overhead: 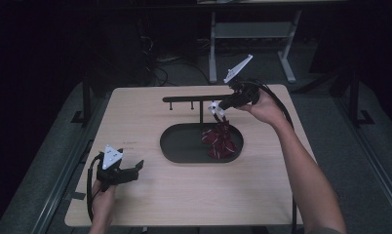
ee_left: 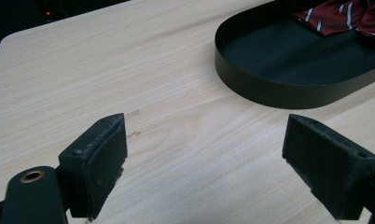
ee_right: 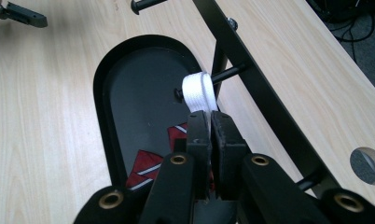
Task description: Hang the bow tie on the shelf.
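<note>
Holding my right jaws (ee_right: pixel 209 128) clamped tight on a white loop (ee_right: pixel 199 93), I have it lifted right at the tip of a short black peg (ee_right: pixel 227 73) that juts from the rack's long bar (ee_right: pixel 251 79). The loop belongs to a dark red striped tie-like garment (overhead: pixel 218 139), which hangs from my grip and bunches in the right end of the black oval tray (overhead: pixel 177 151) below. I judge the pinch sits low on the loop so that its open end stays free to slide over the peg; whether it already touches the peg tip I cannot tell.

My left jaws (ee_left: pixel 204 154) stand wide apart with nothing between them, resting low over the near left part of the counter (overhead: pixel 150 195), well apart from the tray. That hand seems parked out of the way, since hooking the loop looks like a one-handed job.

Farther out, the rack's bar runs level above the tray on a thin upright post (overhead: pixel 200 113), with another peg (overhead: pixel 170 106) hanging near its left end. The counter is pale wood grain, bare apart from the tray and rack, with a round hole (ee_right: pixel 366 164) near its right edge. Beyond it the room is dark, with a grey metal frame (overhead: pixel 247 34) and loose cables (overhead: pixel 157 58) on the floor
</note>
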Action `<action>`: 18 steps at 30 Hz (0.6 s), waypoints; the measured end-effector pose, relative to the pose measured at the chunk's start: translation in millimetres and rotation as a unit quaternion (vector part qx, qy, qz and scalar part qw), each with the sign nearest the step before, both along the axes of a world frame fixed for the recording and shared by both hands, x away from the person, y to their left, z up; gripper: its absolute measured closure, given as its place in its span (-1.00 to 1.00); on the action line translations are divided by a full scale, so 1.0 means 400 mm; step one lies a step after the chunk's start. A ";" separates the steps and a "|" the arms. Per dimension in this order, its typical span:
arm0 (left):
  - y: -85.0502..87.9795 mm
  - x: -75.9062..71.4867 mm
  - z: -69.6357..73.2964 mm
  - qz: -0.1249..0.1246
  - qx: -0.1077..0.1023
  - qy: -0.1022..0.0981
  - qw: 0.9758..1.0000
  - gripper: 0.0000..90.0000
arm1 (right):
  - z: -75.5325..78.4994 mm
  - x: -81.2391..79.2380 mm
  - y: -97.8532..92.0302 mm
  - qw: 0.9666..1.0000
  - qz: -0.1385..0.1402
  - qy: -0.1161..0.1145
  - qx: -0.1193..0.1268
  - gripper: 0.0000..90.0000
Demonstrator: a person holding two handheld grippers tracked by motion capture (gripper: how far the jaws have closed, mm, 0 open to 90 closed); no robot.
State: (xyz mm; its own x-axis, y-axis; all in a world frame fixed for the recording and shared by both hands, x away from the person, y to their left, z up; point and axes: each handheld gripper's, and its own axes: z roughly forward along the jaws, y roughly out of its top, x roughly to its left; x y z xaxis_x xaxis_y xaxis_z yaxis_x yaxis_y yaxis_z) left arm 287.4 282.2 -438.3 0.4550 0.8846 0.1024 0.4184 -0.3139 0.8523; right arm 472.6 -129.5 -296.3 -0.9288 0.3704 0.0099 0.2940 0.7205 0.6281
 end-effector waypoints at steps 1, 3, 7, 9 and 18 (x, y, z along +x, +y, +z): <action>0.000 0.000 0.000 0.000 0.000 0.000 1.000 -0.70 | 0.000 0.000 0.000 1.000 0.000 0.000 0.000 0.90; 0.000 0.000 0.000 0.002 -0.001 0.001 1.000 -0.70 | 0.002 -0.005 -0.004 1.000 0.001 0.002 0.005 0.89; 0.000 0.000 0.000 0.001 0.000 0.000 1.000 -0.70 | 0.006 -0.010 -0.007 1.000 0.004 0.001 0.006 0.87; 0.000 0.000 0.000 0.000 -0.001 0.000 1.000 -0.70 | 0.012 -0.015 -0.010 1.000 0.009 0.003 0.010 0.85; 0.000 -0.002 0.001 0.002 -0.001 -0.001 1.000 -0.70 | 0.013 -0.027 -0.012 1.000 0.019 0.010 0.010 0.80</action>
